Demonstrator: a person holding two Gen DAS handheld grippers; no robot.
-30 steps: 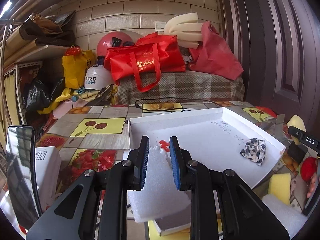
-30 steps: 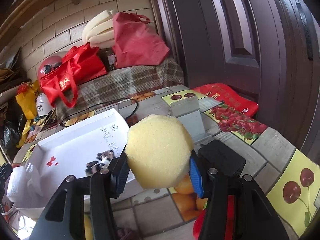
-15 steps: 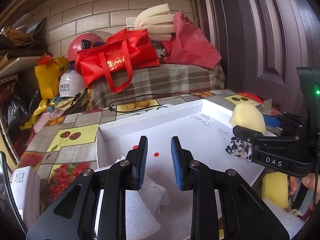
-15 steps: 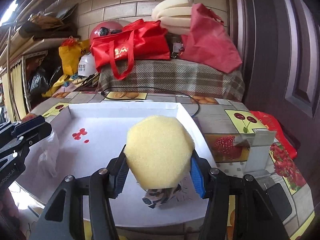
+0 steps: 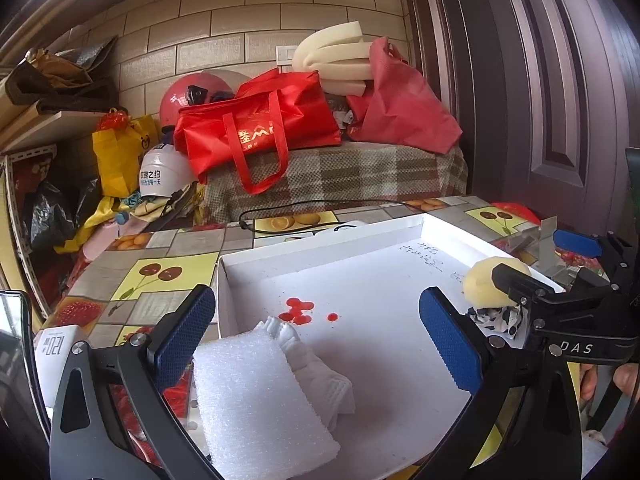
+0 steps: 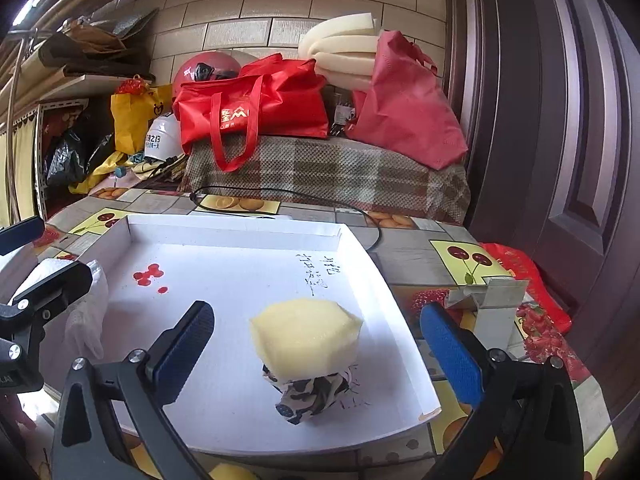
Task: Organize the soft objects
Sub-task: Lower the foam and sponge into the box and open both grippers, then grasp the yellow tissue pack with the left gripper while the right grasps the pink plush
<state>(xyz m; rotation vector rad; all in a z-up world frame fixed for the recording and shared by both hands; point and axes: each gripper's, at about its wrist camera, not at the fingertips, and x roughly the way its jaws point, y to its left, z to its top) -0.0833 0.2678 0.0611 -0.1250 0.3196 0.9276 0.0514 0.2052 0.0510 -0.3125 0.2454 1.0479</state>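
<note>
A shallow white tray point(image 5: 320, 254) point(image 6: 372, 268) lies on the fruit-patterned table. In it, a yellow sponge point(image 6: 306, 334) point(image 5: 486, 284) rests on a black-and-white spotted cloth point(image 6: 308, 398) point(image 5: 494, 318) near the tray's right edge. My right gripper point(image 6: 320, 344) is open, its blue pads either side of the sponge, not touching it. A white foam sheet point(image 5: 256, 396) and a white glove point(image 5: 316, 368) point(image 6: 86, 316) lie at the tray's left front. My left gripper point(image 5: 320, 336) is open above them and holds nothing.
A black cable point(image 6: 288, 194) runs behind the tray. A small metal bracket point(image 6: 492, 304) stands right of it. A plaid-covered bench with red bags point(image 5: 260, 136), helmets and foam rolls point(image 5: 336, 60) lies beyond. A dark door point(image 6: 560, 120) is at right.
Both grippers have opened. The right one brought the yellow sponge over the tray and released it onto the spotted cloth. The left one let go of the foam sheet in the tray.
</note>
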